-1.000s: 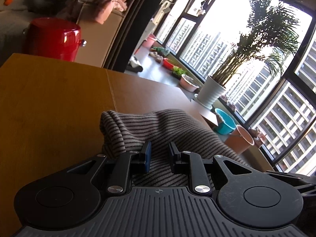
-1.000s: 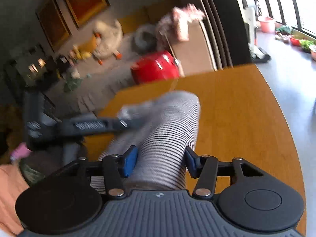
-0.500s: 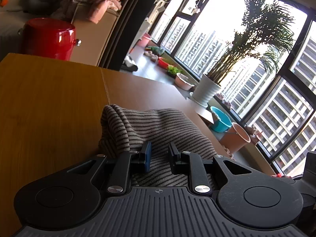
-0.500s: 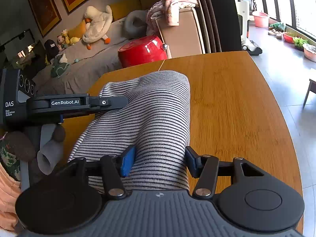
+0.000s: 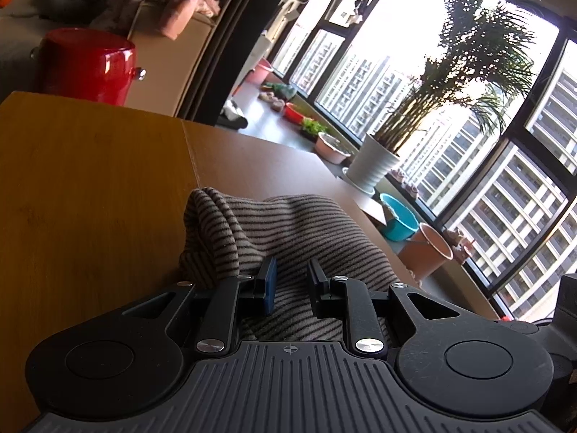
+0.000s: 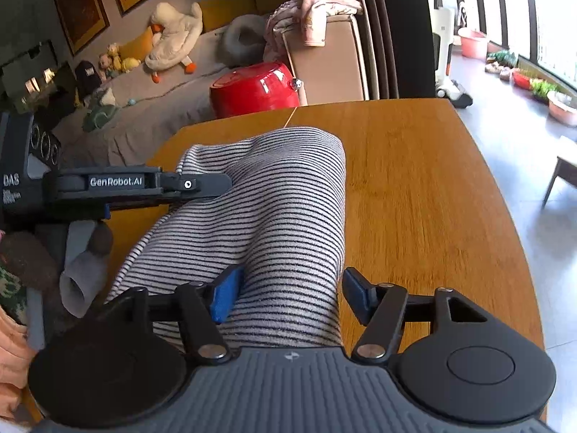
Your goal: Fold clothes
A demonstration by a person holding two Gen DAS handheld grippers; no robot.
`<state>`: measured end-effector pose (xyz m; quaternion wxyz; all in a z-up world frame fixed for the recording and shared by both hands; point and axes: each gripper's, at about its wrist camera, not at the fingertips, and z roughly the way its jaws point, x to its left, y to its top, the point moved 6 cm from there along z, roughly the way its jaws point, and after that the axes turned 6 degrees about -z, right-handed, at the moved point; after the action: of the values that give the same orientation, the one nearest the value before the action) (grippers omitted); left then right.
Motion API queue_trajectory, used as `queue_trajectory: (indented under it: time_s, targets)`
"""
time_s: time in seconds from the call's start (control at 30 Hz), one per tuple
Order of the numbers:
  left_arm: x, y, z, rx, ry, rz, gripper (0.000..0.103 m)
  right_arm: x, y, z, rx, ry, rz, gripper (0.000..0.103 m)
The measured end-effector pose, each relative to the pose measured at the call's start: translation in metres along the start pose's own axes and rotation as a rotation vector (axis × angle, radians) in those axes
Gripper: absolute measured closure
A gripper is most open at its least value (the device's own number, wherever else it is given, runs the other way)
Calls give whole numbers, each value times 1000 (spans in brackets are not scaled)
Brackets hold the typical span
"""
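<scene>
The wooden table [image 6: 432, 187] is the largest thing, and one striped garment [image 6: 274, 216] is laid on it in a long folded bundle, running from the near edge toward the middle. Only this one garment is seen on the table; a second heap of pink clothes [image 6: 317, 11] is left on the brown box behind, well apart from the work.

The striped garment is judged to be soft, light knit cloth. It is expected to sag and unroll when it is lifted from one point only, so it is better taken at the thick folded edges, where several layers are caught together.

Two grippers are counted. The left gripper [image 5: 290, 283] is clamped on a fold of the cloth at the left side of the bundle, its jaws as narrow as they go. The right gripper [image 6: 288, 297] is set over the near end of the bundle; its jaws have just been opening, and the cloth is lying between them. The right pad is seen clear of the fabric, while the blue left pad is just beside it or touching, so the cloth is not pinched there.
</scene>
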<state>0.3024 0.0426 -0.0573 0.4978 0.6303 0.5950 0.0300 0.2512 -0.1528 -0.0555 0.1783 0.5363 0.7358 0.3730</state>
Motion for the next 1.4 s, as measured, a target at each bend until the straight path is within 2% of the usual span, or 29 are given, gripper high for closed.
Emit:
queue_trajectory:
  time_s: [0.13, 0.23, 0.37, 0.43, 0.5, 0.57, 0.67, 0.8, 0.87, 0.93, 0.97, 1.03, 1.17, 1.2, 1.27, 1.37, 1.4]
  targets:
    - [-2, 2, -3, -10, 5, -4, 82, 5, 1, -1, -3, -29, -45, 40]
    - [-11, 13, -18, -58, -26, -11, 70, 4, -1, -1, -10, -35, -54, 40]
    - [-38, 29, -35, -136, -74, 86, 70, 6, -2, -1, -21, -44, -70, 39]
    - [-43, 31, -27, -110, -86, 101, 70, 6, -3, -2, -24, -43, -73, 39]
    - [-32, 25, -6, -47, -43, 73, 69, 6, -3, -3, -27, -42, -75, 39]
    - [-12, 16, 13, 4, -8, 6, 79, 7, -2, -5, -31, -45, -89, 39]
    - [5, 15, 14, 5, -41, -81, 81, 7, 6, -8, -32, -23, -126, 38]
    - [5, 13, 11, 13, -25, -46, 82, -12, 43, -20, -124, 91, -16, 37]
    - [4, 11, 10, 14, -20, -28, 82, -25, 62, -13, -160, 72, 37, 37]
    - [5, 9, 9, 12, -19, -27, 82, -37, 67, 15, -99, 15, 74, 40]
    - [5, 8, 9, 11, -16, -26, 82, -40, 63, 33, -46, -6, 78, 38]
    - [5, 7, 6, 10, -1, -15, 82, -45, 57, 47, -35, -3, 112, 28]
    - [-6, -2, -16, 5, 65, 65, 82, -45, 50, 19, -63, 75, 139, 28]
    - [-10, -5, -22, 3, 84, 88, 80, -44, 43, 12, -56, 97, 141, 28]
    - [-17, -11, -34, 4, 118, 134, 59, -43, 25, -2, -34, 140, 143, 27]
    - [-22, -25, -39, 28, 136, 182, 58, -37, -1, -9, 8, 179, 166, 28]
    - [-23, -30, -39, 37, 144, 195, 59, -35, -6, -10, 15, 185, 167, 32]
